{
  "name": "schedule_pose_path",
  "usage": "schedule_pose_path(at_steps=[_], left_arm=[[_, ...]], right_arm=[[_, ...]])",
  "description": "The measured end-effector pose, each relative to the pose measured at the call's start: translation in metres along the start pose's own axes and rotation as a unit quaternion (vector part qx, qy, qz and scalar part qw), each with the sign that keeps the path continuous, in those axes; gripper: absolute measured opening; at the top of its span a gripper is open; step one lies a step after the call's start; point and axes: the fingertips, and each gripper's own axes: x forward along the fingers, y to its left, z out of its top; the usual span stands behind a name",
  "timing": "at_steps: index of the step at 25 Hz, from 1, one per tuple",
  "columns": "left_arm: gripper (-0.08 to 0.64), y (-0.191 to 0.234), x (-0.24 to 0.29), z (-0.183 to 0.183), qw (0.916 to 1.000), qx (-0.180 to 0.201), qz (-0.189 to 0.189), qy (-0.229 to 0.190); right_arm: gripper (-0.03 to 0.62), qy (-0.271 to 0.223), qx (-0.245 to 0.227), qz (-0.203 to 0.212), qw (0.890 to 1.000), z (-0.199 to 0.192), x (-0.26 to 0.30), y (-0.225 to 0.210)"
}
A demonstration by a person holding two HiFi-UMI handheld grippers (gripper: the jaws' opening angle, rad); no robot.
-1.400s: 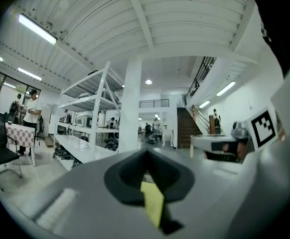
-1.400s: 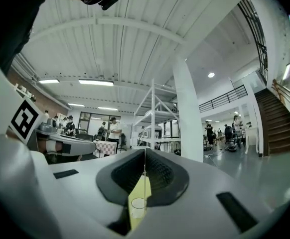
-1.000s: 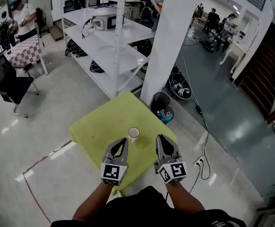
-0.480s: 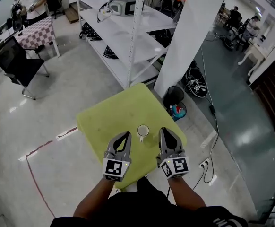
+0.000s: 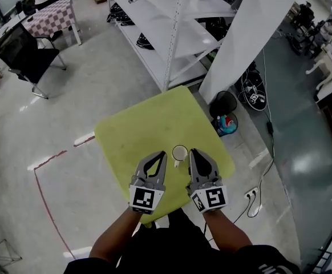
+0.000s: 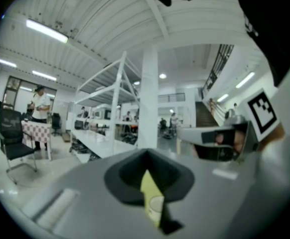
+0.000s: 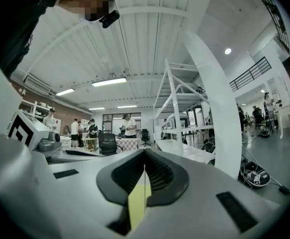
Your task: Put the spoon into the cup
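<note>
Left of the table [image 5: 126,131], a black chair [image 5: 26,61] stands well off, and a red line [image 5: 52,159] marks the floor nearer by. Over the table's near edge the left gripper [image 5: 158,156] hangs, its jaws pressed together with nothing between them. The cup [image 5: 179,152] sits on the table just past its tip, between the two grippers. The right gripper [image 5: 194,153] is likewise closed on nothing. Behind the table rise a shelf [image 5: 171,33] and a pillar [image 5: 251,33]; a bin [image 5: 224,103] stands at the table's right.
</note>
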Motion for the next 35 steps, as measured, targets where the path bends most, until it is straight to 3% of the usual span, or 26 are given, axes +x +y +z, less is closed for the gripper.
schedule_pose_path(at_steps=[4,12,21,27,35], left_arm=[[0.006,0.005,0.012,-0.021,0.9996,-0.010,0.010,0.026],[0.006,0.012,0.023,-0.045,0.9979,-0.047,0.035,0.024],[0.006,0.022,0.033,-0.070,0.9970,-0.046,0.043,0.045],[0.006,0.042,0.034,-0.090,0.9926,-0.057,0.067,0.083],[0.006,0.065,0.035,-0.094,0.9909,-0.065,0.094,0.070]], right_arm=[[0.011,0.008,0.001,0.002,1.000,-0.022,0.013,-0.011],[0.011,0.044,0.021,0.006,0.999,-0.069,0.026,-0.021],[0.011,0.061,0.021,0.018,0.998,-0.103,0.047,-0.027],[0.011,0.082,0.020,0.010,0.996,-0.130,0.056,-0.032],[0.011,0.107,0.013,0.009,0.994,-0.154,0.056,-0.037]])
